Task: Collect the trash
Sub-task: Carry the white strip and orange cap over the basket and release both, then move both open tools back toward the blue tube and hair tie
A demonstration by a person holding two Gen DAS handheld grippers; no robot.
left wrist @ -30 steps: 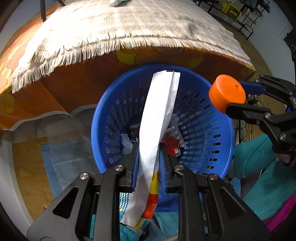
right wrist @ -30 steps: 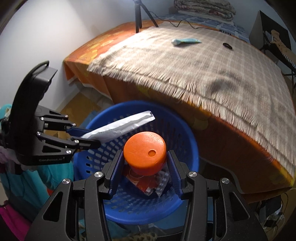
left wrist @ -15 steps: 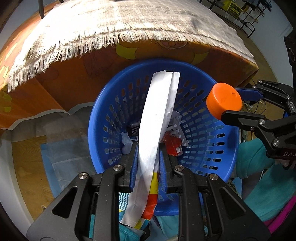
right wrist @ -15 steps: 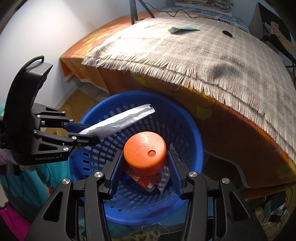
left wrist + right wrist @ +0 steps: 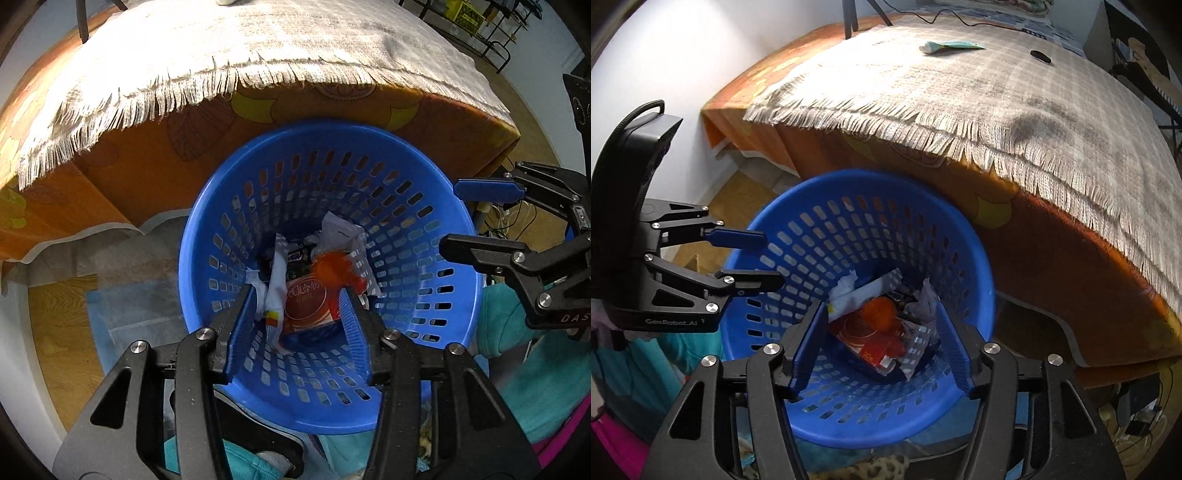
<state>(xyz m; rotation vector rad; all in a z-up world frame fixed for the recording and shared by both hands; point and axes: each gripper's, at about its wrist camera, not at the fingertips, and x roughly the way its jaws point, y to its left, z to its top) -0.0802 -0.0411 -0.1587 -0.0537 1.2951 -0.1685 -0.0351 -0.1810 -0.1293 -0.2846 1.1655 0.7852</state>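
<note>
Now both jaws gape empty: left gripper (image 5: 301,328) and right gripper (image 5: 882,347) above the blue basket (image 5: 975,258), orange cap (image 5: 881,314) and white wrapper (image 5: 277,280) inside. Lift clear; tube (image 5: 951,45) waits on the bed.

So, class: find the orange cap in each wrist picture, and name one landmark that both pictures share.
Left wrist view: the orange cap, blurred, lies among the trash at the bottom of the blue basket, near picture centre.
Right wrist view: orange cap, blurred, low in the basket, below centre.
Shared landmark: the fringed cloth.
</note>
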